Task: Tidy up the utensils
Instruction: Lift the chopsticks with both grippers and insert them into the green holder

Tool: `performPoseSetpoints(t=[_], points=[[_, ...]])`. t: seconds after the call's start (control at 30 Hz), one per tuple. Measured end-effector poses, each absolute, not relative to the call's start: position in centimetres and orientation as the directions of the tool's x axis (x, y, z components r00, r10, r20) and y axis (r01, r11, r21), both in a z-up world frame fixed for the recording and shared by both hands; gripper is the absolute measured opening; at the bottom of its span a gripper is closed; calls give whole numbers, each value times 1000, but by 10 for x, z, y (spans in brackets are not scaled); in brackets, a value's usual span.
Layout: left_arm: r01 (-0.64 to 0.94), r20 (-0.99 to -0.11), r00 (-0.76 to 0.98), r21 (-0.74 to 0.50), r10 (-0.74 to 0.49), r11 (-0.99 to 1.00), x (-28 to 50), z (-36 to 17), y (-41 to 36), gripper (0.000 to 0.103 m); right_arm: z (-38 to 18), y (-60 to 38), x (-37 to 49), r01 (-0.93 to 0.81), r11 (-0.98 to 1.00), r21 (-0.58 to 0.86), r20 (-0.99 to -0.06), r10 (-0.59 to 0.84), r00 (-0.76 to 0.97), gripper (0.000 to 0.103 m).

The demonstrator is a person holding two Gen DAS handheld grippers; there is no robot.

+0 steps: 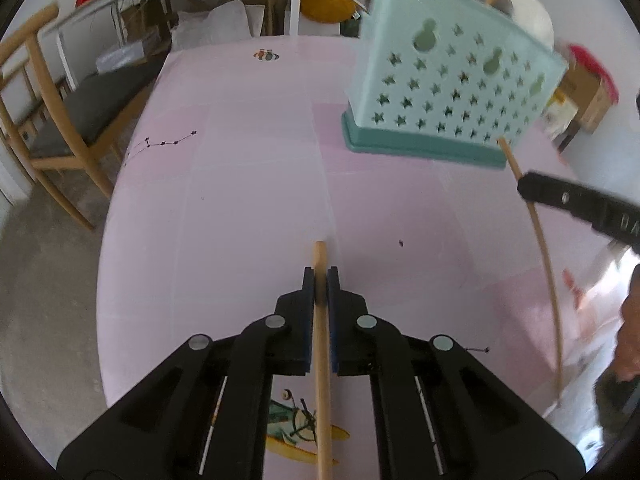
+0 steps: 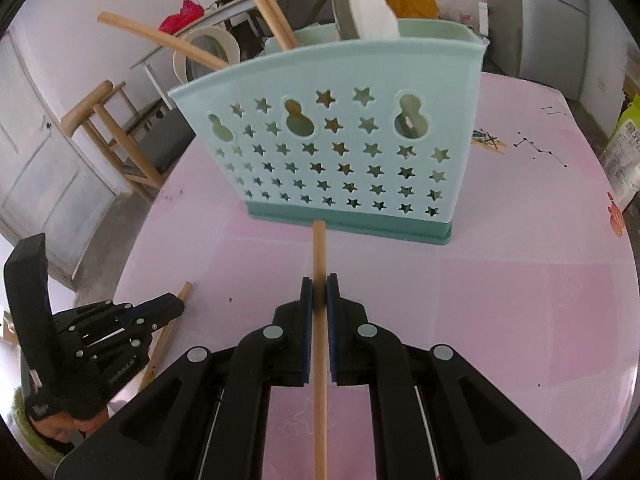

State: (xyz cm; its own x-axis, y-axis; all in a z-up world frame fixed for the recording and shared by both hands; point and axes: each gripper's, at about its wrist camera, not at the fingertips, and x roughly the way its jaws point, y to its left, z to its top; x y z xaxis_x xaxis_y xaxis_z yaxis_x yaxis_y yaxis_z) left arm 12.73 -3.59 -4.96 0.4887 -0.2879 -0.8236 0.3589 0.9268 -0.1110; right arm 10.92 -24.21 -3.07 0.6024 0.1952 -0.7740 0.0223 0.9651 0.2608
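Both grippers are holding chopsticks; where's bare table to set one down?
Bare pink tablecloth lies left of the caddy and between its base and the left gripper. Crowded: inside the caddy, and near the right gripper.

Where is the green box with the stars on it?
The green star box stands upright on the pink table, straight ahead in the right wrist view, just beyond the tip of the chopstick in the right gripper.
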Motion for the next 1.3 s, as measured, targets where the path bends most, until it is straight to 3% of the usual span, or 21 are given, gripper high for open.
performPoseSetpoints(t=[0.3,0.63,1.0,1.3], points=[[373,-671,592,-262,-446,890,110,6,-1,5,-19,-249,100,16,955,297,-726,215,653,7],[463,-378,717,-371,-586,805,82,103,24,5,-12,-254,89,4,952,306,-693,220,686,7],[635,-126,720,-275,-682,722,103,203,-32,5,-8,-271,82,11,946,324,-663,219,716,7],[634,-75,753,-185,-654,751,141,224,-98,5,-9,-281,85,8,937,350,-646,235,726,7]])
